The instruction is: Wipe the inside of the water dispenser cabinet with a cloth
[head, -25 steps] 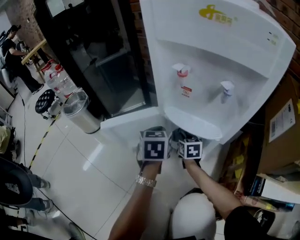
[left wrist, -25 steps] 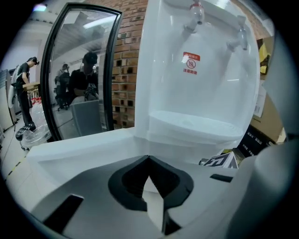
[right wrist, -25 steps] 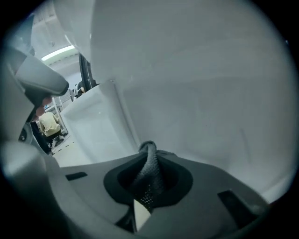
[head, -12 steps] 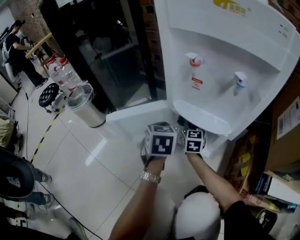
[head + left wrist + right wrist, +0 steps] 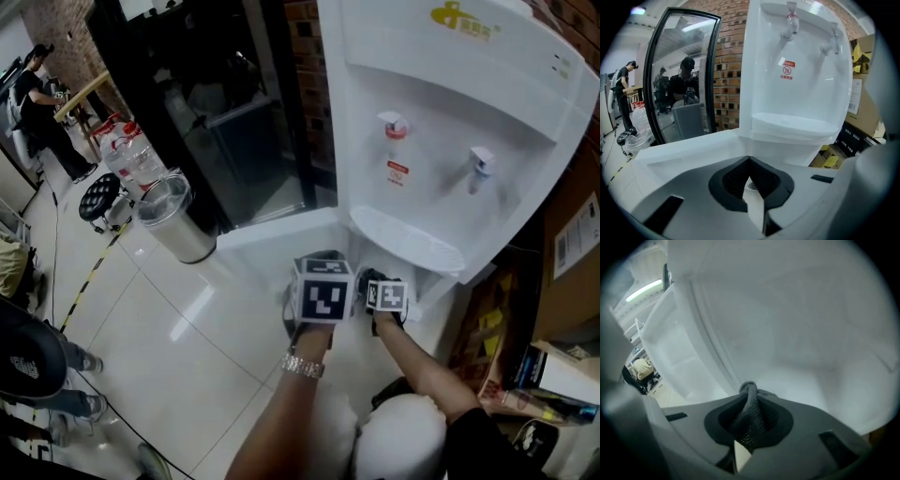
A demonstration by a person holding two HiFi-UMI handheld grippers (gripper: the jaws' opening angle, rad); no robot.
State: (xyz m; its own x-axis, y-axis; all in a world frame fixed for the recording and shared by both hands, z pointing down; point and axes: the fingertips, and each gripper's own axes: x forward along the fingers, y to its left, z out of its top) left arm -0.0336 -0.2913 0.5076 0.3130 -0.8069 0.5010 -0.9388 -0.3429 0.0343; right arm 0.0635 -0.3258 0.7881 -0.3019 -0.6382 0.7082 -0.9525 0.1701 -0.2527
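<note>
The white water dispenser (image 5: pixel 450 103) stands with its lower cabinet door (image 5: pixel 267 239) swung open to the left. My right gripper (image 5: pixel 749 391) is shut on a twisted dark mesh cloth (image 5: pixel 751 416). It points into the cabinet, with the white inner wall (image 5: pixel 787 333) close ahead. In the head view its marker cube (image 5: pixel 386 295) sits just below the drip tray (image 5: pixel 408 239). My left gripper (image 5: pixel 749 161) is shut with nothing in it and faces the dispenser front from beside the open door. Its cube (image 5: pixel 324 291) is left of the right one.
A steel bin (image 5: pixel 173 220), water bottles (image 5: pixel 122 155) and a black stool (image 5: pixel 94 199) stand on the tiled floor to the left. A dark glass door (image 5: pixel 234 122) is behind the dispenser's left side. Cardboard boxes (image 5: pixel 572 253) crowd the right. A person (image 5: pixel 42 103) stands far left.
The head view has shifted, so the dispenser sits further right in frame. Both grippers stay side by side at the cabinet opening. The right one is slightly lower than half a second ago.
</note>
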